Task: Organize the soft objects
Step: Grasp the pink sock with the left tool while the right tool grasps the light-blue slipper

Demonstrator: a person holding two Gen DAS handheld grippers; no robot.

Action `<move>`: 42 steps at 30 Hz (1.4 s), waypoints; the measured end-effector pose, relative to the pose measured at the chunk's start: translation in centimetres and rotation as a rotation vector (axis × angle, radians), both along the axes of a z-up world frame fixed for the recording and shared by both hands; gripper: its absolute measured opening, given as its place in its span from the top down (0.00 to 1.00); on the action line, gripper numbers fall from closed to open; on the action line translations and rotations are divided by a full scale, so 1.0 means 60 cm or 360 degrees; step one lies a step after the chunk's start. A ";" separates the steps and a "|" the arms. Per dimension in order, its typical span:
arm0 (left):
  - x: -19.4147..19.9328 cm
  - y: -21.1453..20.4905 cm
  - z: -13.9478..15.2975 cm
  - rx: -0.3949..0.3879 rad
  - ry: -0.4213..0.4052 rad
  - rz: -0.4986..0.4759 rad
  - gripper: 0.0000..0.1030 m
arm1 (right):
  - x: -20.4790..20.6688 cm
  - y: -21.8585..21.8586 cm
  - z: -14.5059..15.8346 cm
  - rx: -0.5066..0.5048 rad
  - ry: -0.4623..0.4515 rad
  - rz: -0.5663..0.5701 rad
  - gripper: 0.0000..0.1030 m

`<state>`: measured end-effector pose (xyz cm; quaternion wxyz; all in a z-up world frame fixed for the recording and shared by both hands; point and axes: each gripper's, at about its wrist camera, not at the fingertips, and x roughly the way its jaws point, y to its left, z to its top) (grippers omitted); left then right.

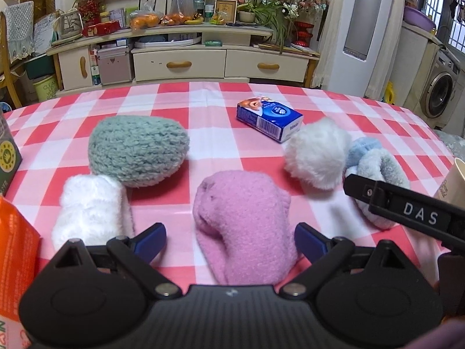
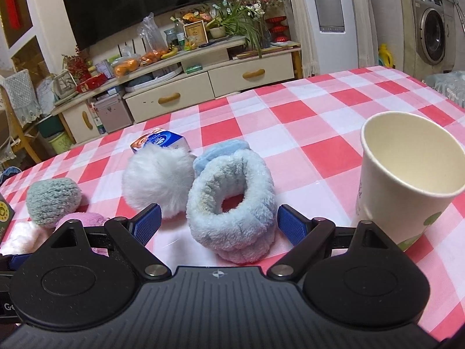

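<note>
Far left edge of checked tablecloth: orange carton and dark green box, crowding that margin. Next, white fuzzy roll, upright, touching a sage-green bouclé ball behind it; bare checks between these and the centre. Centre: pink fleece sock, folded, nubbly, lying between the spread blue pads of the left gripper, neither pad touching it. Behind, well apart toward the far edge: blue tissue pack, glossy, rectangular, lying flat with open cloth around it. Right of centre: white long-pile pompom, round, just beside a pale blue plush ring, doughnut-shaped, propped at a tilt, with a second light-blue plush piece touching its back. Right gripper spread wide, ring between its ribbed blue pads, no contact visible. Further right: cream paper cup, upright, smooth, mouth open, near the ring but apart; wide clear checks beyond it to the far table edge.
</note>
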<state>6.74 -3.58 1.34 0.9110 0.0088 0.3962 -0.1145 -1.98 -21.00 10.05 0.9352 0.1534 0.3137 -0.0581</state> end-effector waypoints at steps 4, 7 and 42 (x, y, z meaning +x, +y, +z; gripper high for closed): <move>0.009 -0.004 -0.004 -0.0008 0.0011 0.0000 0.11 | 0.000 0.001 0.000 -0.0018 -0.0007 -0.0002 0.00; 0.010 -0.008 -0.007 -0.0002 0.0007 -0.0002 0.15 | 0.001 0.004 -0.001 -0.0038 -0.0010 0.0012 0.01; -0.071 0.028 0.001 -0.0022 0.0019 -0.0085 0.46 | -0.042 0.013 -0.007 -0.0115 0.0002 0.0176 0.51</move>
